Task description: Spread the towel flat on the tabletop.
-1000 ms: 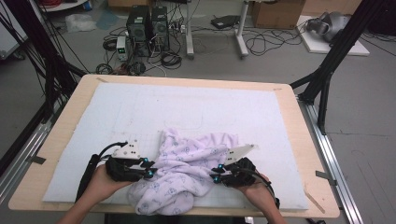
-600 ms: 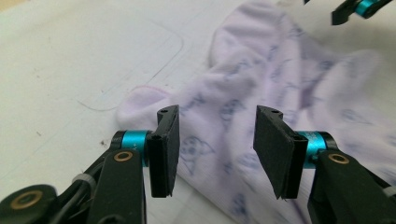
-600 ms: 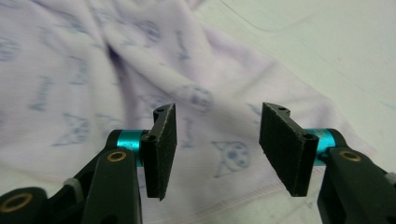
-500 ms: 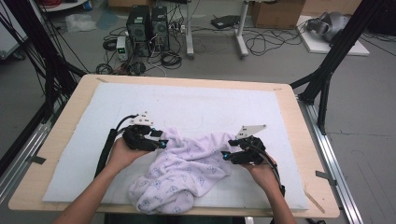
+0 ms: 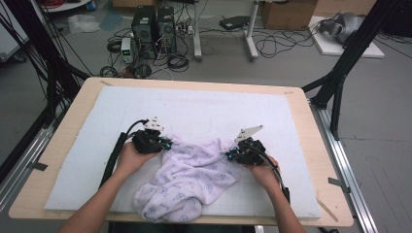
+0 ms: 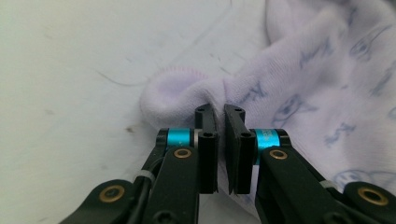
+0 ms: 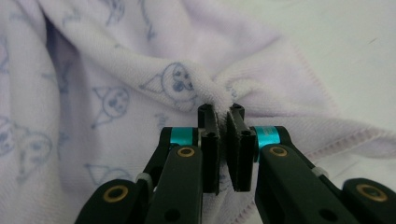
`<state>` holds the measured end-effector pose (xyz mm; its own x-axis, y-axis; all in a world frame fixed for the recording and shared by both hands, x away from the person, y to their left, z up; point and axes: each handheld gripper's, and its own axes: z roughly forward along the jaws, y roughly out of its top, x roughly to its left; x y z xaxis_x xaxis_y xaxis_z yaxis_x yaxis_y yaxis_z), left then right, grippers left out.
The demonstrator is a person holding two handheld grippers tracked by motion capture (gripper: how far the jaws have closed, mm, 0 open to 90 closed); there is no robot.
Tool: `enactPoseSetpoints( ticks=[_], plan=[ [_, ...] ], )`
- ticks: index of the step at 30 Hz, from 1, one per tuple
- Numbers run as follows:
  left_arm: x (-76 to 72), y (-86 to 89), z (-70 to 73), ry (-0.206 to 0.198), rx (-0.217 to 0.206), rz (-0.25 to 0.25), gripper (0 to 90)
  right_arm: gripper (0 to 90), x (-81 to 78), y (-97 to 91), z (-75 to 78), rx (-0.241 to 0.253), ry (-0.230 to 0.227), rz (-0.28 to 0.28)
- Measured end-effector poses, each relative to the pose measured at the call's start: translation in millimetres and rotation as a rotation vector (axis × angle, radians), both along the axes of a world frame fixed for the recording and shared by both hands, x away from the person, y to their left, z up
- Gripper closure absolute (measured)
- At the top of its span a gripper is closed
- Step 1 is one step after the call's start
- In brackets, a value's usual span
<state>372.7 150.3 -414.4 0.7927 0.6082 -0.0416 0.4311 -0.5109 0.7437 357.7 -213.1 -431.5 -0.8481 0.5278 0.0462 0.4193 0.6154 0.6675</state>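
- The pale lilac terry towel printed with small blue cat faces (image 5: pixel 187 177) lies crumpled on the white padded mat (image 5: pixel 204 109) that covers the wooden desk (image 5: pixel 318 145), bunched toward the person's edge between the two hands.
- The left gripper (image 6: pixel 220 122) has just been closing, and its fingers (image 6: pixel 206 140) are now clamped on a rounded fold at the towel's hemmed edge.
- The right gripper (image 7: pixel 221 122) has also just been closing; its fingers (image 7: pixel 237 140) are pinched on a puckered ridge of cloth beside the stitched hem.
- The step in hand appears to be spreading the towel flat, so both pinches should hold the hem itself, not a loose inner fold.
- Drawing the hands apart evenly, low over the mat, would likely keep the cloth from twisting.
- The heap nearest the person probably needs a lift to fall open.
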Motion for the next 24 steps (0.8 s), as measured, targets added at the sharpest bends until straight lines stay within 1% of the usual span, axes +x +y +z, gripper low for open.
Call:
enactPoseSetpoints(
  ticks=[1,2,3,5,6,7,8,9,10,11,12,13,14,15,16,17,18,19,20,21,22,23,24],
  plan=[
    [-1.8,6.1,7.0,-0.023,-0.019,0.02,84.3,85.7,2.6,-1.1,10.5,0.023,-0.035,-0.02],
    [-3.6,12.6,14.0,-0.04,-0.044,0.044,84.3,85.7,2.6,-1.1,10.5,0.023,-0.035,-0.02],
    [-5.1,19.3,21.2,-0.058,-0.059,0.067,84.3,85.8,3.8,-1.9,17.5,0.04,-0.05,-0.03],
    [-8.2,32.9,35.3,-0.095,-0.087,0.115,84.2,85.8,7.0,-3.6,33.6,0.056,-0.084,-0.042],
    [-10.0,39.0,42.3,-0.113,-0.104,0.134,84.3,85.8,7.5,-4.5,41.9,0.071,-0.118,-0.046],
    [-12.2,45.2,49.2,-0.132,-0.121,0.148,84.2,85.8,7.7,-5.5,50.7,0.088,-0.131,-0.049],
    [-14.6,50.1,55.4,-0.142,-0.139,0.155,84.2,85.8,7.0,-6.2,58.8,0.106,-0.148,-0.048],
    [-18.2,53.8,61.0,-0.152,-0.149,0.154,84.1,85.8,5.9,-5.6,65.6,0.119,-0.163,-0.039],
    [-20.6,54.7,62.9,-0.157,-0.145,0.154,84.1,85.7,3.7,-3.2,71.4,0.115,-0.18,-0.028],
    [-23.4,55.3,63.1,-0.161,-0.135,0.149,83.9,85.7,2.3,-0.9,72.8,0.111,-0.188,-0.019],
    [-24.9,54.9,60.3,-0.146,-0.126,0.137,83.7,85.6,0.6,2.2,72.4,0.094,-0.189,-0.009],
    [-25.3,53.7,54.7,-0.109,-0.116,0.115,81.5,85.3,-0.5,8.4,63.7,0.051,-0.157,0.007],
    [-25.9,52.5,47.6,-0.077,-0.088,0.089,81.5,85.3,-0.5,8.4,63.7,0.051,-0.157,0.007],
    [-26.5,51.5,39.5,-0.049,-0.073,0.067,78.2,85.0,0.0,9.6,56.2,0.029,-0.136,0.024],
    [-27.1,51.6,31.6,-0.023,-0.069,0.047,71.5,84.0,0.5,10.1,47.3,0.019,-0.096,0.034],
    [-28.1,52.8,23.0,-0.009,-0.065,0.047,64.7,81.8,1.4,9.2,38.3,0.002,-0.05,0.051],
    [-27.6,54.4,19.4,-0.002,-0.058,0.048,60.9,79.5,0.9,7.1,28.9,-0.021,-0.017,0.052],
    [-26.5,56.4,15.3,0.008,-0.063,0.056,57.1,77.6,0.1,5.2,25.2,-0.021,-0.009,0.051],
    [-24.5,58.5,12.8,0.015,-0.063,0.062,52.3,73.5,-0.8,1.9,22.7,-0.007,-0.003,0.048],
    [-22.0,60.4,11.2,0.019,-0.063,0.073,50.3,66.5,-0.1,-1.7,22.9,0.01,0.008,0.04],
    [-18.9,61.8,10.0,0.023,-0.075,0.086,49.6,62.2,0.6,-4.6,24.9,0.036,0.01,0.027],
    [-15.5,62.7,8.8,0.029,-0.084,0.098,47.6,59.7,1.3,-7.4,27.4,0.058,-0.001,0.015],
    [-12.3,62.2,6.9,0.035,-0.086,0.109,45.7,55.2,2.2,-9.5,29.5,0.073,-0.019,0.005]
  ],
)
